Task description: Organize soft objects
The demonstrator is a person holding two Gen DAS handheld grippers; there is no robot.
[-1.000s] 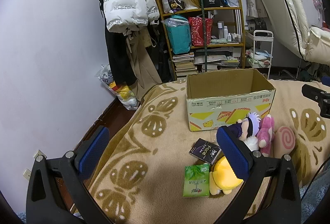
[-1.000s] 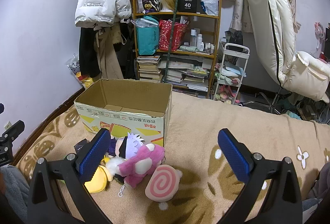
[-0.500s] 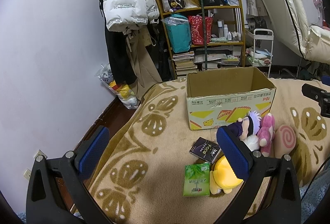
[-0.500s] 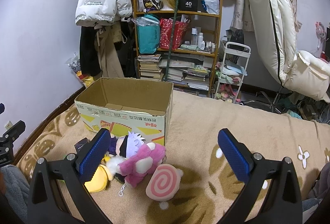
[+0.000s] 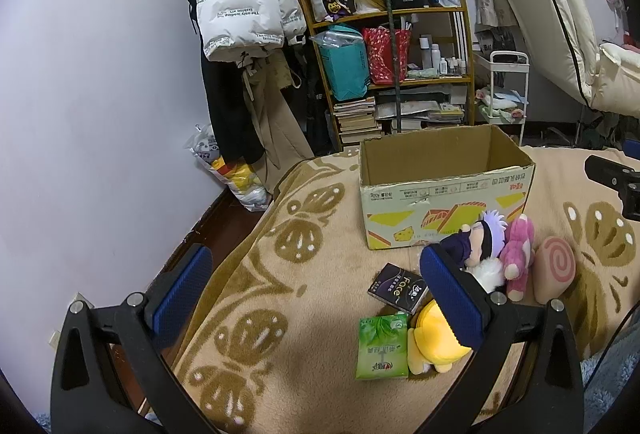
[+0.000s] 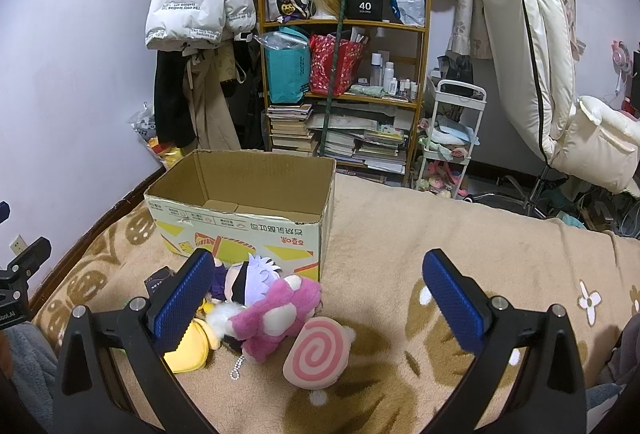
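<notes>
You have an open cardboard box (image 6: 244, 218) standing upright on the bed, with nothing visible inside. Just in front of its near side lies a cluster of soft toys touching one another: a doll with pale purple hair (image 6: 248, 276) on its side, a pink plush (image 6: 280, 314), a pink swirl cushion (image 6: 318, 352) to the right, and a yellow plush (image 5: 434, 338) nearest you.

Barely anything changes: the cardboard box (image 6: 244, 210) sits a touch higher in the right wrist frame, like the camera dips slightly.
</notes>
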